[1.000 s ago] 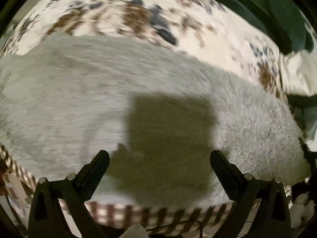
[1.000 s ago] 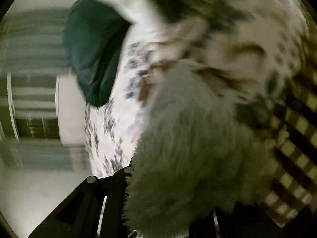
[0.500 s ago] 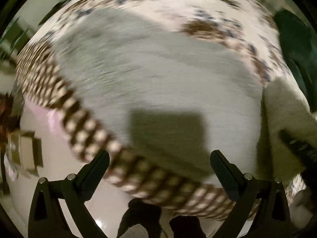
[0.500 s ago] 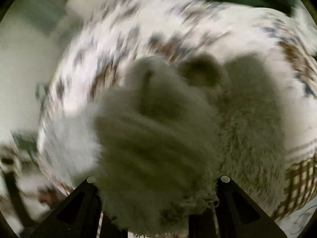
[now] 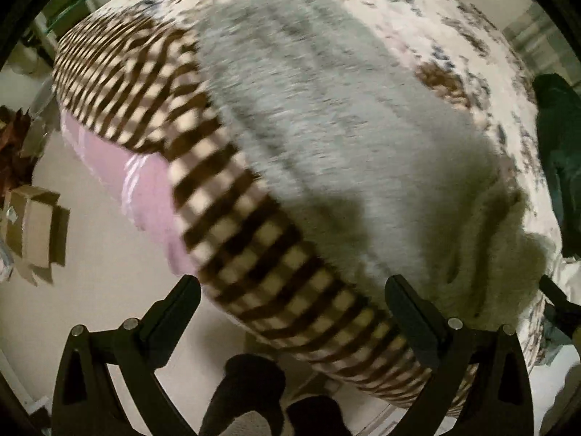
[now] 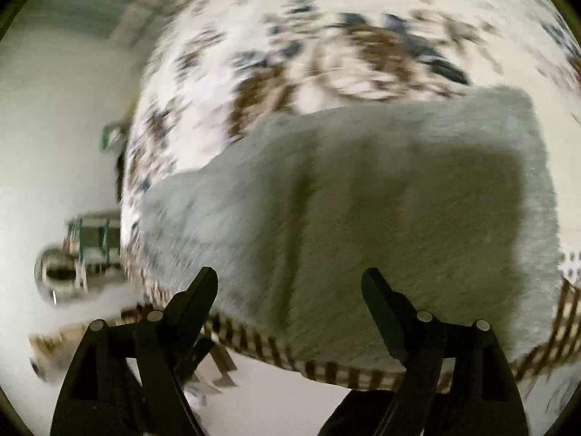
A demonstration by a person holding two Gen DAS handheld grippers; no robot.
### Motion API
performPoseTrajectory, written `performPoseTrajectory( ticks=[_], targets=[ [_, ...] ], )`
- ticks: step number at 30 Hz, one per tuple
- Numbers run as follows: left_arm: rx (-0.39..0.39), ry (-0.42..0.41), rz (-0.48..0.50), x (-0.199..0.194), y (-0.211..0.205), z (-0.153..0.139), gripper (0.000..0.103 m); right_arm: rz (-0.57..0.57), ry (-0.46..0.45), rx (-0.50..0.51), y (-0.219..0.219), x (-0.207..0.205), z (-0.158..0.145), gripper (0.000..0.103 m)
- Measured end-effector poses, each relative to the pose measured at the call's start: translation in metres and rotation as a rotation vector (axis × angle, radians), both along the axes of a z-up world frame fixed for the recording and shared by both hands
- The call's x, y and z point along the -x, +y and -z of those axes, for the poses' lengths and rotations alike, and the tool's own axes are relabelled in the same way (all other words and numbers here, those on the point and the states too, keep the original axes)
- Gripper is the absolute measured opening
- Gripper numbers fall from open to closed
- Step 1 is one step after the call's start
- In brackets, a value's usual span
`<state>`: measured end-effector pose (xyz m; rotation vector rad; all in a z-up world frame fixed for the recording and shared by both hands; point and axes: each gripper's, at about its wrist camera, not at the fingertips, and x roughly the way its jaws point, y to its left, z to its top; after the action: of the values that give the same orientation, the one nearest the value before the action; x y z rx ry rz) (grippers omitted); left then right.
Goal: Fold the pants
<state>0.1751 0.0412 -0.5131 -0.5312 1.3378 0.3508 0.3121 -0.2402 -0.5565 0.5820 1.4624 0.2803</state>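
The grey fleece pants lie folded on a bed with a flower-print cover. In the right wrist view the pants fill the middle as a folded slab with a crease down it. My left gripper hangs open above the bed's near edge, its fingers empty. My right gripper hovers over the near edge of the pants; its jaws are opening and no cloth is between them. At the far right of the left wrist view a black fingertip of the right gripper pokes in beside the pants' folded end.
A brown-and-cream checked blanket runs along the bed's near edge over a pink sheet. A dark green cloth lies on the bed at the right. Cardboard boxes sit on the pale floor. A person's dark socked feet stand below.
The right gripper carried a bunch of grey cloth across the bed, then let it go; the pants now lie folded over. The left gripper swept toward the bed's near edge, staying open.
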Motion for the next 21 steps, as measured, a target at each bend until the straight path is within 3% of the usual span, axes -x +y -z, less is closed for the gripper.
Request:
performPoseTrajectory(
  ticks=[3, 6, 8, 9, 10, 17, 21],
  targets=[
    [-0.008, -0.025, 0.045, -0.019, -0.023, -0.003, 0.103, 0.042, 0.070, 0.034, -0.015, -0.035, 0.031, 0.084],
    [-0.016, -0.035, 0.069, -0.032, -0.042, -0.004, 0.103, 0.006, 0.158, 0.076, -0.005, -0.063, 0.076, 0.083],
    [-0.031, -0.024, 0.083, -0.039, -0.051, 0.000, 0.103, -0.034, 0.195, 0.140, 0.005, -0.068, 0.097, 0.061],
    [-0.029, -0.021, 0.084, -0.042, -0.054, 0.001, 0.103, -0.041, 0.200, 0.182, 0.007, -0.070, 0.100, 0.020],
    [-0.025, -0.022, 0.081, -0.043, -0.055, 0.001, 0.103, -0.033, 0.198, 0.207, 0.007, -0.069, 0.100, 0.014],
    [-0.039, -0.032, 0.057, -0.024, -0.047, -0.013, 0.103, 0.036, 0.098, 0.111, 0.013, -0.053, 0.039, 0.011],
    [-0.059, -0.039, 0.058, -0.018, -0.042, -0.022, 0.103, 0.033, 0.124, 0.076, 0.038, -0.057, 0.047, 0.012]
  ],
)
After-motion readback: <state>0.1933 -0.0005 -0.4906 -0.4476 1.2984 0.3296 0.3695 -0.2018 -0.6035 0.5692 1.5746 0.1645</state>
